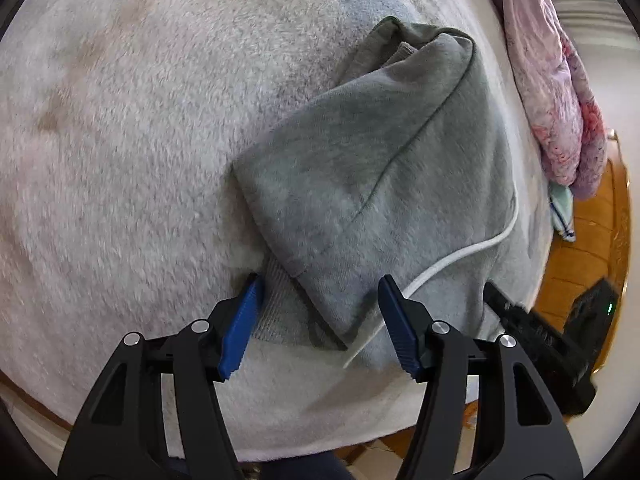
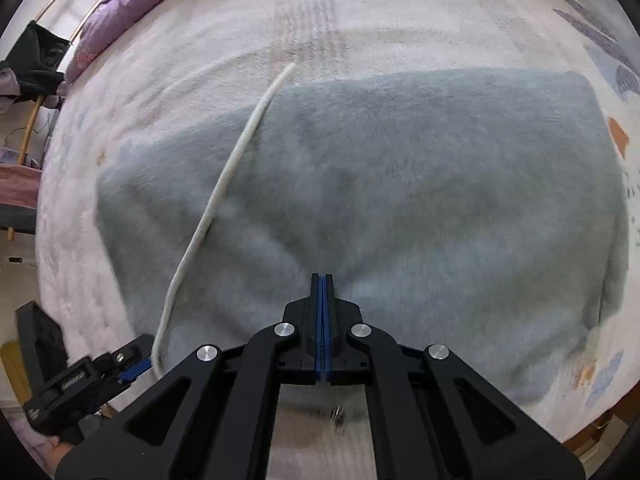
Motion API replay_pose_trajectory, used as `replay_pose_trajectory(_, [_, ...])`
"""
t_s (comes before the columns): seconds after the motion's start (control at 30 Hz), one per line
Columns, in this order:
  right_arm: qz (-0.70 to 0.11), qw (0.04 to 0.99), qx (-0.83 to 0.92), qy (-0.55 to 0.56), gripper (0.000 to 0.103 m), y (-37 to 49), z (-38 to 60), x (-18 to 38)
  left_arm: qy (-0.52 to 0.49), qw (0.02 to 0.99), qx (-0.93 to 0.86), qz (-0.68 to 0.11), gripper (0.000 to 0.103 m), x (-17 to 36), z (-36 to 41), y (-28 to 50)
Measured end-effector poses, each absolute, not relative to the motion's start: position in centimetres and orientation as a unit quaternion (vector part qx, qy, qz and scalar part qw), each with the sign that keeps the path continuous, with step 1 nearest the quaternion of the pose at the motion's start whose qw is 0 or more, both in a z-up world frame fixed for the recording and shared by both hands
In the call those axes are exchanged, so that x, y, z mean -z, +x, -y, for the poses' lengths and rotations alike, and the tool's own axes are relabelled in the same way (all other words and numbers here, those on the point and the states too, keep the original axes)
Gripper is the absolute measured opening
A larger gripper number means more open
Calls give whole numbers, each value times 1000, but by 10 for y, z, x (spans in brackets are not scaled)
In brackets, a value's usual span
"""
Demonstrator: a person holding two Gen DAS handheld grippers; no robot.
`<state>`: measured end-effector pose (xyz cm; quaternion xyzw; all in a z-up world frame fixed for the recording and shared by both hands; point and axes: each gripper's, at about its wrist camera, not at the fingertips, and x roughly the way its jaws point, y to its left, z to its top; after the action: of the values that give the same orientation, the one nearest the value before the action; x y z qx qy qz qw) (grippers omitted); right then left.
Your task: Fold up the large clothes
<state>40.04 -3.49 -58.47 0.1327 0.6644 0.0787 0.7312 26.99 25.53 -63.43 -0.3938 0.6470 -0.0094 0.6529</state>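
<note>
A grey hoodie (image 1: 384, 184) lies partly folded on a fluffy white blanket (image 1: 120, 152); its sleeve with a ribbed cuff (image 1: 276, 308) is folded across the body and a white drawstring (image 1: 452, 260) trails over it. My left gripper (image 1: 320, 320) is open, its blue pads either side of the cuff and near hem. In the right wrist view the hoodie (image 2: 400, 184) spreads flat with the drawstring (image 2: 224, 184) across it. My right gripper (image 2: 322, 292) is shut just over the near edge of the hoodie; whether it pinches fabric is unclear.
A pink and purple quilt (image 1: 556, 92) is piled at the bed's right edge, also in the right wrist view (image 2: 132, 4). A wooden bed frame (image 1: 588, 248) shows beyond it. The other gripper appears at each view's edge (image 1: 536, 332) (image 2: 80, 380).
</note>
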Motion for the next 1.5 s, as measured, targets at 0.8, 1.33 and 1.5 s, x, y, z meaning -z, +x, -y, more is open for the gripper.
replay_pose_trajectory(0.8, [-618, 766, -110, 139, 21, 351, 11, 565, -398, 636, 44, -660, 14, 649, -267, 273])
replay_pose_trajectory(1.33, [-540, 804, -249, -1, 58, 305, -101, 543, -410, 649, 140, -626, 11, 576, -264, 296])
replay_pose_trajectory(1.5, [-524, 820, -227, -30, 58, 319, -111, 556, -424, 644, 155, -617, 11, 562, -248, 306])
